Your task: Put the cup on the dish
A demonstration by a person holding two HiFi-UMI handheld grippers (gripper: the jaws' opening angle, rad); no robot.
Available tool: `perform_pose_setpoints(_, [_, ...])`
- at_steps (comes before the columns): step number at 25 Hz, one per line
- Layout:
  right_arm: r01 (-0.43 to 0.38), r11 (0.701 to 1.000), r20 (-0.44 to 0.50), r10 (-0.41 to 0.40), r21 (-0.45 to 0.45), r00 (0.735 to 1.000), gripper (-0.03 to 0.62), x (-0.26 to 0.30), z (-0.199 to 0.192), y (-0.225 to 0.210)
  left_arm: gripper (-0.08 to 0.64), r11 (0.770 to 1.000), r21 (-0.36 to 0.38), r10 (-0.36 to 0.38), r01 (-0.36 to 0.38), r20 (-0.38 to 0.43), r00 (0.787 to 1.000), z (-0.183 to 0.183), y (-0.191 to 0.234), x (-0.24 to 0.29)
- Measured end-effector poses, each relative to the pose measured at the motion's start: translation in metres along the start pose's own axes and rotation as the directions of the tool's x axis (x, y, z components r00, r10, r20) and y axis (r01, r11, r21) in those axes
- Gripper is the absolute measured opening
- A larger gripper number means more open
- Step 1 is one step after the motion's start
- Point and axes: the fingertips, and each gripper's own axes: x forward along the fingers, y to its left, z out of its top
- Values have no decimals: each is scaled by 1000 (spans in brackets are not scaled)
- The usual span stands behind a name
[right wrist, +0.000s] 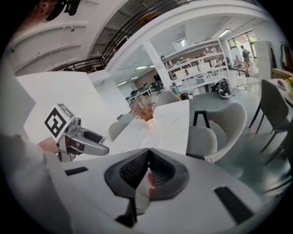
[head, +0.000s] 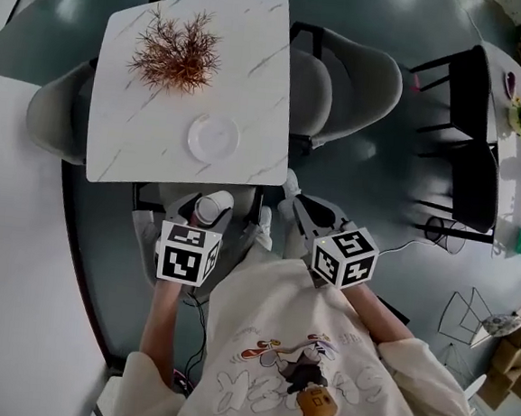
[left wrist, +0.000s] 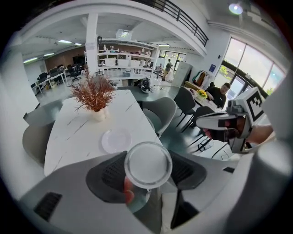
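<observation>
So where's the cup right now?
Head view, left of centre: the cup sits in the left gripper, just short of the table's near edge and the dish.

The counter [head: 130, 141] lies bare around the dish [head: 214, 138]; a dried plant [head: 175, 52] stands well apart at eleven o'clock, a chair [head: 348, 83] at two.

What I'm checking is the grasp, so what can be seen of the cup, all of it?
The cup looks like clear or frosted ware, round, with one circular end turned toward the left gripper view and its see-through body below it. The left gripper is shut on it, a dark pad against each side. In the head view it shows pale, in the air just short of the near edge of the marble table, not touching it. The dish lies beyond, bare.
</observation>
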Motion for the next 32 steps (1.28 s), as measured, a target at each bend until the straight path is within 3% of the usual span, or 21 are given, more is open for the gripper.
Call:
perform_pose_setpoints(4, [-79, 990, -51, 74, -120, 996, 5, 25, 21, 3, 270, 996, -72, 48, -47, 14, 999, 15, 10, 4])
perform_pose_setpoints(10, [-178, 947, -73, 165, -269, 984, 5, 42, 49, 13, 270, 983, -153, 104, -98, 34, 994, 31, 12, 4])
perform_pose_setpoints(20, [-297, 890, -136, 266, -345, 954, 5, 72, 67, 32, 270, 954, -254, 178, -159, 53, 983, 42, 25, 6])
perform_pose_setpoints(32, [-333, 875, -168, 291, -351, 942, 5, 102, 79, 33, 270, 937, -283, 224, -205, 35, 974, 49, 51, 11])
